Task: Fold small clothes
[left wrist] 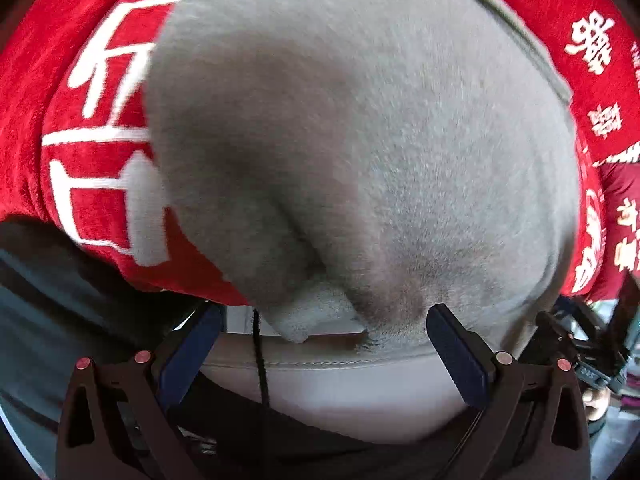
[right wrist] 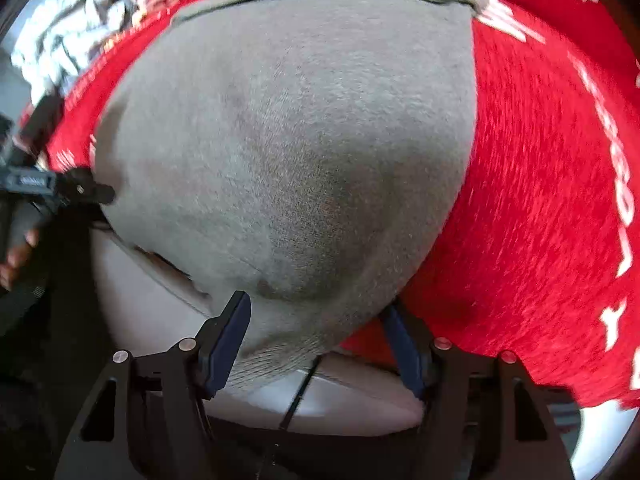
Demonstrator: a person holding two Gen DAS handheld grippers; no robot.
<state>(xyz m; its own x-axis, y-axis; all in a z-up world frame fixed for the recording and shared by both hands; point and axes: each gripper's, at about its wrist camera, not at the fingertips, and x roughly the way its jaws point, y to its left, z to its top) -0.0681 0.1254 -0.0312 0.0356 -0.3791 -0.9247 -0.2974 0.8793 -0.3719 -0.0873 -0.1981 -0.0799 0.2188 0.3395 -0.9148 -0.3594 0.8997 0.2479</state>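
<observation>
A grey fleecy garment [left wrist: 360, 140] lies spread on a red cloth and fills both views. Its near hem [left wrist: 312, 320] rests at a pale padded edge, between the wide-apart blue pads of my left gripper [left wrist: 330, 340], which is open and touches nothing. In the right wrist view, a near corner of the grey garment [right wrist: 300, 160] hangs between the fingers of my right gripper [right wrist: 316, 340]. The pads stand at either side of that corner with a broad gap, so it is open. The left gripper [right wrist: 60, 188] shows at the garment's left edge, held by a hand [right wrist: 16, 248].
The red cloth [left wrist: 100, 120] with white characters reaches past the garment on both sides [right wrist: 540, 200]. A pale padded edge [left wrist: 320, 380] runs along the near side, with a black cord [left wrist: 260, 360] across it. Crumpled pale fabric [right wrist: 52, 40] lies far left.
</observation>
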